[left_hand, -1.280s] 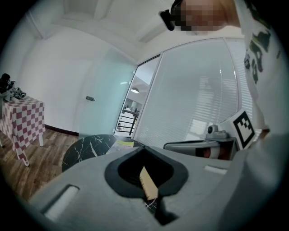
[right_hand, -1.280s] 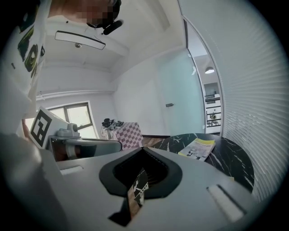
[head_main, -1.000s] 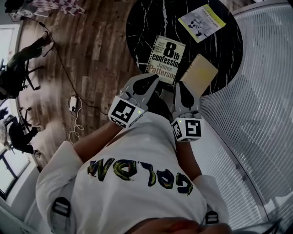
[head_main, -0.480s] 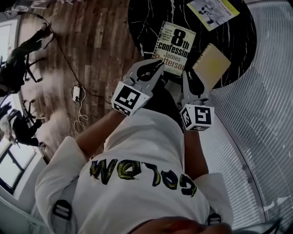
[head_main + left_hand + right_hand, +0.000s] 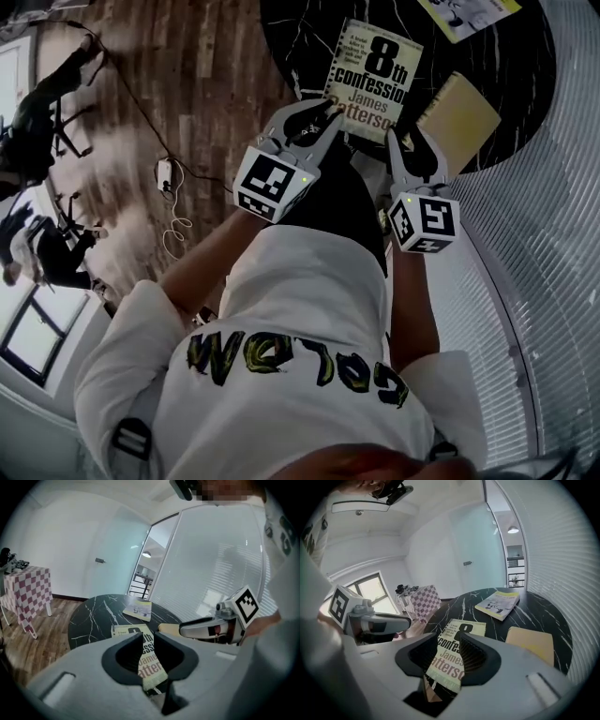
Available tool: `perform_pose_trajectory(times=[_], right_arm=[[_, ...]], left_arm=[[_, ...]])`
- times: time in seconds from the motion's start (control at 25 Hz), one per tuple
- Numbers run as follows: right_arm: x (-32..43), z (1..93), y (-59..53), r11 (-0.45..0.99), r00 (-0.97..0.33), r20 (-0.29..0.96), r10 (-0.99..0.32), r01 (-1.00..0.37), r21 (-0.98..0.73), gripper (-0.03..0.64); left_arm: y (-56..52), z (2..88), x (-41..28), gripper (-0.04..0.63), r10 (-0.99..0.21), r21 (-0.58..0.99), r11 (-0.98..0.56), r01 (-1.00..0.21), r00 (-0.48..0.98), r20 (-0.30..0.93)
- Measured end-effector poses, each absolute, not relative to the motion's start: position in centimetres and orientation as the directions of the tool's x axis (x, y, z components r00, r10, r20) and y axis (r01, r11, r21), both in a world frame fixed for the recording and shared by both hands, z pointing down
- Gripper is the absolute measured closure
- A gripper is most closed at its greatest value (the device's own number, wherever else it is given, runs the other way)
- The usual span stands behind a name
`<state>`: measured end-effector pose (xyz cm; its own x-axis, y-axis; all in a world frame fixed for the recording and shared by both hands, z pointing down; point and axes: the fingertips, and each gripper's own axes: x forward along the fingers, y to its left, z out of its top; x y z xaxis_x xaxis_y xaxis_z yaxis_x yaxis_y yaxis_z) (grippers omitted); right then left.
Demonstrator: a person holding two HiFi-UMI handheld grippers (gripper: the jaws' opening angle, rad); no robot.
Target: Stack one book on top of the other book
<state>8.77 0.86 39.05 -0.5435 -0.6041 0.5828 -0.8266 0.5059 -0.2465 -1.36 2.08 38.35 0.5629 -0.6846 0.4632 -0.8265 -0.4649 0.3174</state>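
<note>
Lying flat: rectangular paperback (image 5: 373,80) on round black veined-marble table (image 5: 292,39).

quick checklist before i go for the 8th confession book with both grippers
1. Jaws of the left gripper apart: ok. They have just been opening, with nothing gripped; the book only shows through the gap.
2. Jaws of the right gripper apart: ok. Same as the left, just been opening, nothing gripped.
3. 8th Confession book flat on the table, nothing on it: ok.
4. Top of the tan book bare for stacking: ok.
5. Jaws down at the book's near edge: cannot tell.
</note>
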Motion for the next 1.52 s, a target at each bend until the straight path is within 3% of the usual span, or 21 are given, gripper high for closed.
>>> perform_pose_trajectory(times=[0.8, 1.2, 1.52], right_arm=[[9.7, 50.0, 0.7, 0.418, -0.5, 0.725, -0.474, -0.852, -0.315, 0.337], [9.7, 52.3, 0.5, 0.392, -0.457, 0.777, -0.432, -0.871, -0.295, 0.328], [9.7, 53.1, 0.6, 0.389, -0.387, 0.848, -0.361, -0.889, -0.241, 0.377]], left_arm=[[2.2, 50.4, -2.7, 0.443, -0.556, 0.407, -0.359, -0.84, 0.543, 0.629], [2.2, 53.4, -2.5, 0.414, -0.505, 0.473, -0.328, -0.817, 0.575, 0.643], [1.8, 53.4, -2.1, 0.414, -0.486, 0.496, -0.32, -0.807, 0.589, 0.645]])
